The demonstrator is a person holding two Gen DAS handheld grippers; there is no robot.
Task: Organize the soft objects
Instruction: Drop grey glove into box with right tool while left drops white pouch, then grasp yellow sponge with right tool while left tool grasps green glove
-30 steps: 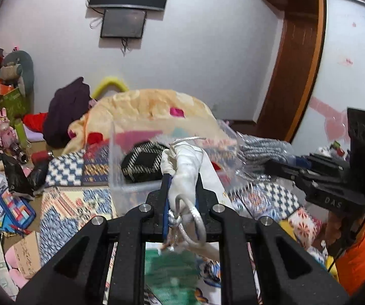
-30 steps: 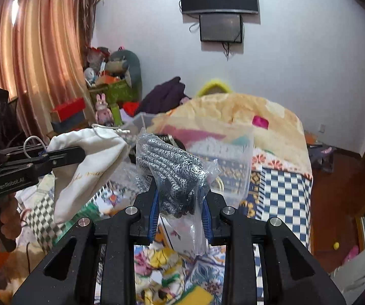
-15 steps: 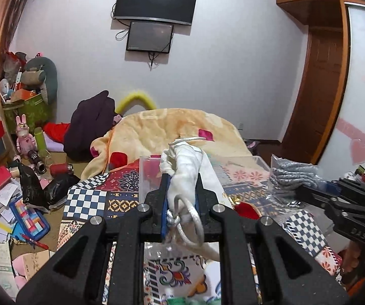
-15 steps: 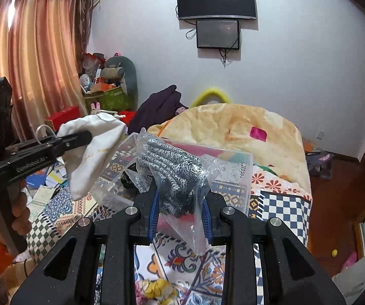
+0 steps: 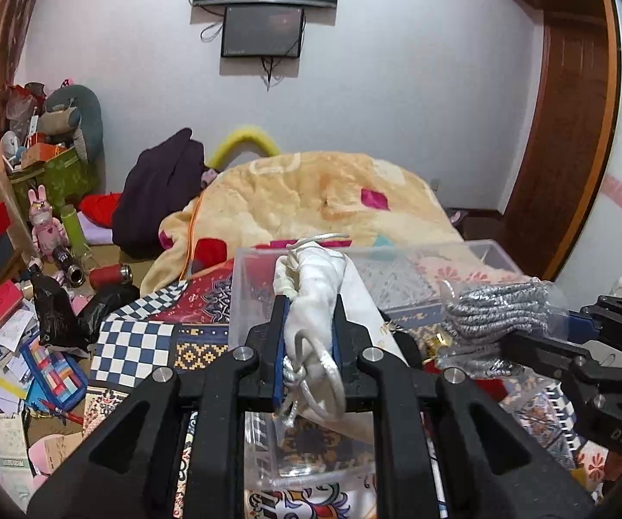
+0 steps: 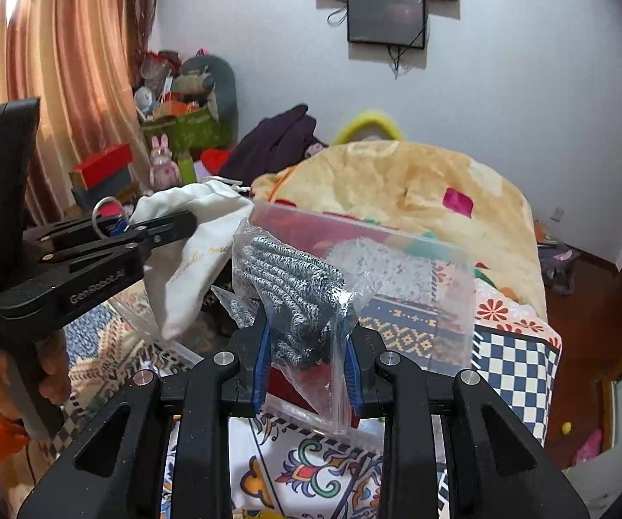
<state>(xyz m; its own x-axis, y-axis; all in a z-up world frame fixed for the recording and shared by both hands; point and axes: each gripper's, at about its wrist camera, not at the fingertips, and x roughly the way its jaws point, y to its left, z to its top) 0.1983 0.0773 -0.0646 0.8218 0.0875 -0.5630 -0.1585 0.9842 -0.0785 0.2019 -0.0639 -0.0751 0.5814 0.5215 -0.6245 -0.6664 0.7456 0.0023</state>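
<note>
My left gripper (image 5: 308, 302) is shut on a white drawstring pouch (image 5: 315, 289) with a silver cord loop, held above the near edge of a clear plastic box (image 5: 397, 259). The pouch (image 6: 189, 242) and the left gripper (image 6: 181, 220) also show in the right wrist view, at the box's left side. My right gripper (image 6: 306, 333) is shut on a clear plastic bag of grey knitted fabric (image 6: 293, 285), held over the box (image 6: 419, 277). The bag (image 5: 497, 307) shows at the right of the left wrist view.
The box stands on a bed with a patterned cover (image 6: 311, 458) and a yellow blanket (image 5: 311, 190). The floor at left holds papers, toys and boxes (image 5: 16, 346). A dark garment (image 5: 159, 186) lies by the blanket. A wooden door (image 5: 566, 138) is at right.
Both grippers have risen and come closer together over the box, each still holding its item. The bag of knitted fabric now sits nearer the pouch.
</note>
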